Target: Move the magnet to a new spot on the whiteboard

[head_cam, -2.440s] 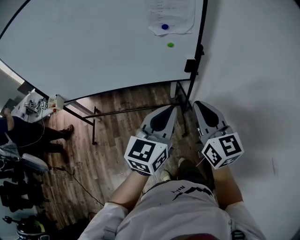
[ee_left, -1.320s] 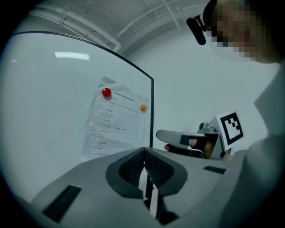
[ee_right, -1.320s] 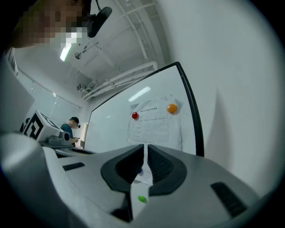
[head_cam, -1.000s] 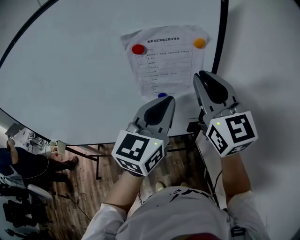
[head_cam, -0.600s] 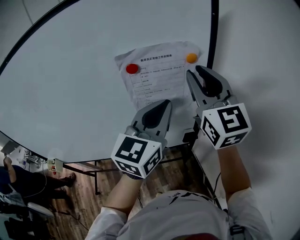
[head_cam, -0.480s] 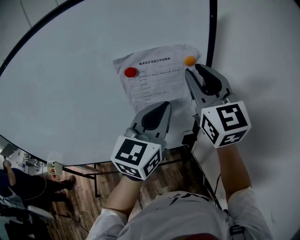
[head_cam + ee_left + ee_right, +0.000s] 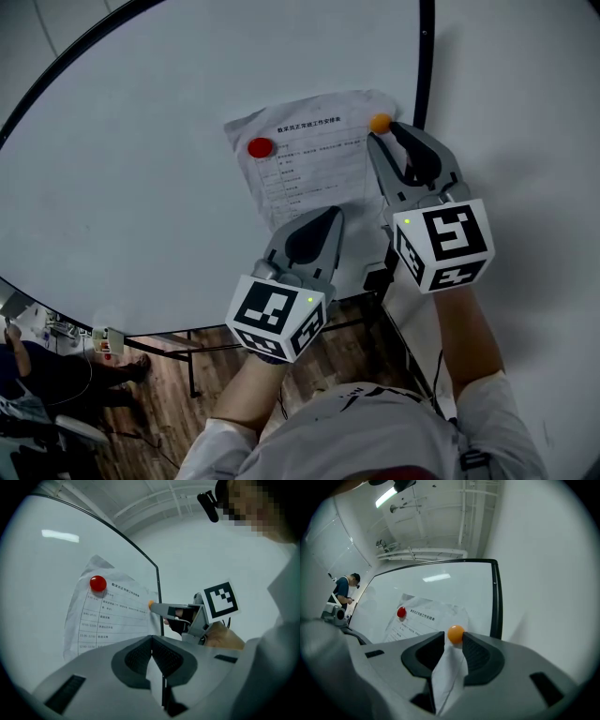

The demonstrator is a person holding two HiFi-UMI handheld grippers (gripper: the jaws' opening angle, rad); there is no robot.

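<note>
A printed paper hangs on the whiteboard, pinned by a red magnet at its top left and an orange magnet at its top right. My right gripper reaches up to the orange magnet. Its jaws have just been opening, and the magnet sits between their tips, still on the board. My left gripper is shut and empty, lower down over the paper's bottom edge. The left gripper view shows the red magnet and the right gripper at the orange one.
The board's black frame runs just right of the orange magnet, with a white wall beyond it. Below the board are its stand and a wooden floor. A person stands far off at the left.
Both grippers have risen from over the floor to the board. The right one has moved up to the orange magnet and its jaws have spread. The left stays shut.
</note>
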